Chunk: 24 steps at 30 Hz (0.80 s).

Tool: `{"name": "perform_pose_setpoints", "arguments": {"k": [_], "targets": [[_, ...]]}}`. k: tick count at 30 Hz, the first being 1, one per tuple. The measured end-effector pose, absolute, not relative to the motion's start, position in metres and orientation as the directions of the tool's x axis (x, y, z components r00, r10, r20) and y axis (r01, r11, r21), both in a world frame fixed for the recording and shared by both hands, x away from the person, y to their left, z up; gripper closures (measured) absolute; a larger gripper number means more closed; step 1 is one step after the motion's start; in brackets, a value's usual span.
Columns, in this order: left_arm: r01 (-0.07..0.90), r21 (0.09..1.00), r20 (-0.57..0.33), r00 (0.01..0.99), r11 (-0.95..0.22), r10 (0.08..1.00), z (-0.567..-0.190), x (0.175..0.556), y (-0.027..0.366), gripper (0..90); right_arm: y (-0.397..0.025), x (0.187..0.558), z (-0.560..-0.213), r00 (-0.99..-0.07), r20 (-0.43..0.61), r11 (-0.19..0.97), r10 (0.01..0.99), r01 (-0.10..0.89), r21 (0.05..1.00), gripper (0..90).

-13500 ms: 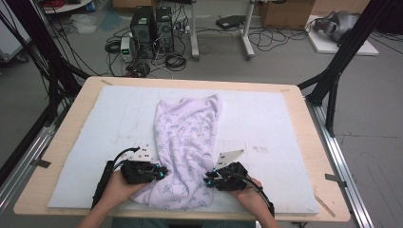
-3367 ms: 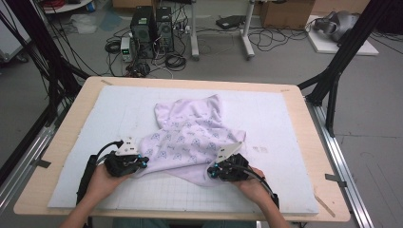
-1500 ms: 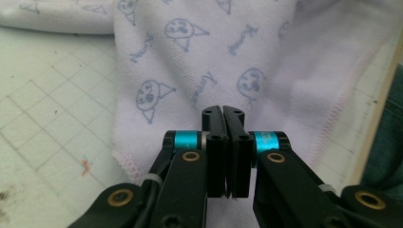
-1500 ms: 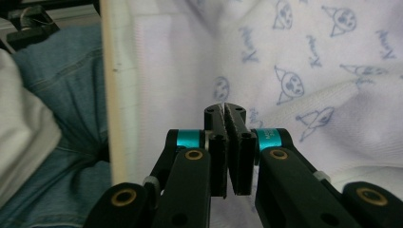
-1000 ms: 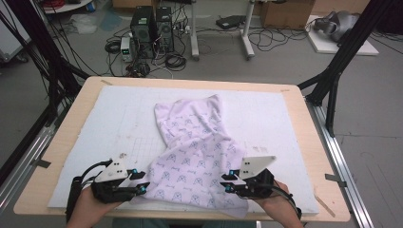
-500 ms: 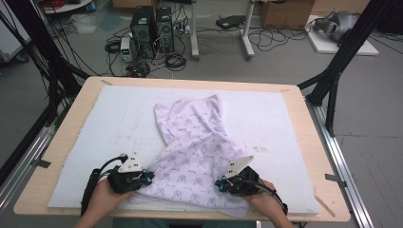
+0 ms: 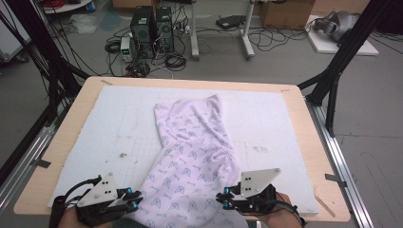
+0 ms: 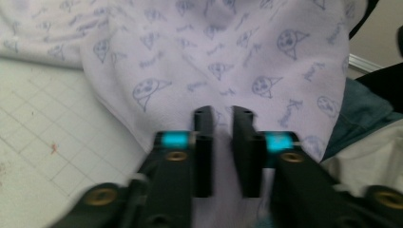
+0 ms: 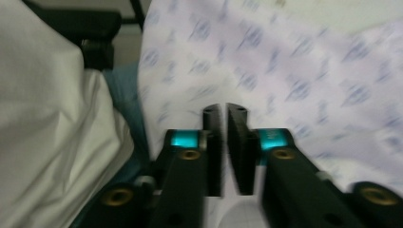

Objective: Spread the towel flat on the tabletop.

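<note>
Both grippers (image 7: pixel 134 202) (image 7: pixel 221 198) pulled nearer, jaws pinching the garment (image 7: pixel 192 152).

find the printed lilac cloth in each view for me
High view: the printed lilac cloth lies mid-table, reaching the near edge between both grippers.
Left gripper view: it spans the top and centre, behind the jaws.
Right gripper view: it spans centre and right.
Shared landmark: the white gridded mat.

A lab was indicated by computer towers (image 7: pixel 152 26), tangled floor cables (image 7: pixel 280 40), black rig struts (image 7: pixel 349 57) and cardboard boxes (image 7: pixel 285 12).
</note>
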<state>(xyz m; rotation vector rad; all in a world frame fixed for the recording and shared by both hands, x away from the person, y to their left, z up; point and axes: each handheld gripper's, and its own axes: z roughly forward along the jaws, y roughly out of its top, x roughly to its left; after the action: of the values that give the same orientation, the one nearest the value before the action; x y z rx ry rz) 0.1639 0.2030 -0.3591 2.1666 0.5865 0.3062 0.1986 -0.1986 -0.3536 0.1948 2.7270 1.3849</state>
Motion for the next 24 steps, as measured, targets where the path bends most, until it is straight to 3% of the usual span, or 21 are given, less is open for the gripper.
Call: {"name": "perform_pose_setpoints", "arguments": {"k": [4,9,13,16,19,20,24], "targets": [[0.309,0.794,0.026,0.844,-0.524,0.536,-0.376,0.191,0.203,61.5,-0.203,0.22,-0.362,-0.974,-0.014,0.589,0.227,0.126,0.798,70.8],[0.34,0.806,-0.013,0.829,-0.485,0.56,-0.408,0.232,0.194,61.1,-0.201,0.259,-0.401,-0.944,0.0,0.638,0.331,0.223,0.737,66.4],[0.375,0.769,-0.016,0.821,-0.518,0.571,-0.428,0.26,0.181,59.8,-0.196,0.282,-0.427,-0.931,0.032,0.666,0.363,0.283,0.69,63.6],[0.405,0.719,-0.028,0.829,-0.565,0.559,-0.439,0.272,0.175,61.1,-0.19,0.284,-0.432,-0.933,0.007,0.687,0.359,0.269,0.675,73.4],[0.389,0.724,-0.027,0.841,-0.57,0.54,-0.439,0.27,0.174,79.8,-0.185,0.282,-0.435,-0.941,0.004,0.711,0.338,0.259,0.653,87.8],[0.383,0.724,-0.016,0.841,-0.574,0.541,-0.439,0.268,0.174,84.9,-0.184,0.281,-0.436,-0.943,0.006,0.71,0.333,0.255,0.656,89.2],[0.361,0.745,-0.003,0.842,-0.561,0.539,-0.433,0.251,0.181,86.1,-0.185,0.275,-0.433,-0.95,0.034,0.698,0.311,0.253,0.67,89.7]]}}
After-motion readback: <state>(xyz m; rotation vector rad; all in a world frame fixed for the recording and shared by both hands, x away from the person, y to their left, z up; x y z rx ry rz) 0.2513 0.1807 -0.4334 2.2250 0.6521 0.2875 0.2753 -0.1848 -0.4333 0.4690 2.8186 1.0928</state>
